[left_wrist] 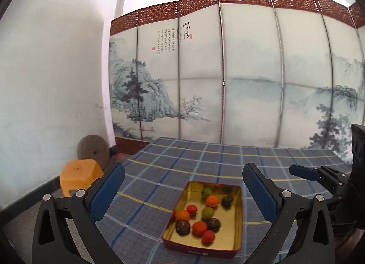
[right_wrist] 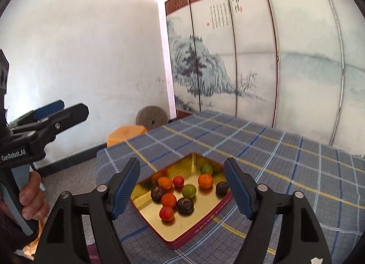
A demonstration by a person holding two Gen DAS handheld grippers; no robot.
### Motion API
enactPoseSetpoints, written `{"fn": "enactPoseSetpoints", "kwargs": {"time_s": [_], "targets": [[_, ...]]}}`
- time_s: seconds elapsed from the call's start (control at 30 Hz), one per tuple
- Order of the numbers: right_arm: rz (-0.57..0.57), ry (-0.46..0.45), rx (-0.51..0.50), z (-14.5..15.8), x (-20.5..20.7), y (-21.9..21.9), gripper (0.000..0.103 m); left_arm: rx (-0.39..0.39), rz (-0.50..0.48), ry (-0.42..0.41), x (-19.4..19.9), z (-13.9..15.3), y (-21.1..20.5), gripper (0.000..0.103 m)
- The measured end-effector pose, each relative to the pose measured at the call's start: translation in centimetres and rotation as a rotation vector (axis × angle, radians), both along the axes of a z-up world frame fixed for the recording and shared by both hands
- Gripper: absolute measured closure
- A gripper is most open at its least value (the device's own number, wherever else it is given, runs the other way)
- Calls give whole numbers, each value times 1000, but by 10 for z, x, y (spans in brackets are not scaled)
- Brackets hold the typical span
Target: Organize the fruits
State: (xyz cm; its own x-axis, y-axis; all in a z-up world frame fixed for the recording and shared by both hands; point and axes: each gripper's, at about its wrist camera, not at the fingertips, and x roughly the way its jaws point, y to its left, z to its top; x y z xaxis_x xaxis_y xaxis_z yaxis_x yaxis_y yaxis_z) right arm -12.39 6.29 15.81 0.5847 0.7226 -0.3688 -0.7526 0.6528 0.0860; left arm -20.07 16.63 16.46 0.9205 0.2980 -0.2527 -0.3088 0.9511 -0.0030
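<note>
A gold-lined tin tray with a red wall (left_wrist: 198, 249) (right_wrist: 200, 227) lies on the blue plaid tablecloth (left_wrist: 205, 161) (right_wrist: 285, 161). It holds several small fruits: orange ones (left_wrist: 212, 200) (right_wrist: 205, 181), red ones (left_wrist: 208, 236) (right_wrist: 166, 213), green ones (left_wrist: 208, 213) (right_wrist: 189, 190) and dark brown ones (left_wrist: 183, 227) (right_wrist: 185, 205). My left gripper (left_wrist: 183, 193) is open and empty, held above and in front of the tray. My right gripper (right_wrist: 182, 186) is open and empty, also above the tray. The left gripper shows at the left of the right wrist view (right_wrist: 61, 110), held by a hand.
A painted folding screen (left_wrist: 228, 70) (right_wrist: 262, 58) stands behind the table. An orange plastic stool (left_wrist: 79, 172) (right_wrist: 126, 135) and a round grey stone disc (left_wrist: 92, 148) (right_wrist: 151, 119) stand on the floor left of the table, by a white wall.
</note>
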Motion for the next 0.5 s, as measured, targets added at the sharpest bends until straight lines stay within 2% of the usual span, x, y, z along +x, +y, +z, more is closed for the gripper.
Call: {"fn": "enactPoseSetpoints", "kwargs": {"time_s": [0.23, 0.5], "targets": [[-17, -20, 8, 6, -11, -12, 22, 39, -7, 34, -4, 6, -15, 0], [-33, -21, 22, 7, -16, -24, 19, 58, 29, 10, -9, 4, -26, 0]]}}
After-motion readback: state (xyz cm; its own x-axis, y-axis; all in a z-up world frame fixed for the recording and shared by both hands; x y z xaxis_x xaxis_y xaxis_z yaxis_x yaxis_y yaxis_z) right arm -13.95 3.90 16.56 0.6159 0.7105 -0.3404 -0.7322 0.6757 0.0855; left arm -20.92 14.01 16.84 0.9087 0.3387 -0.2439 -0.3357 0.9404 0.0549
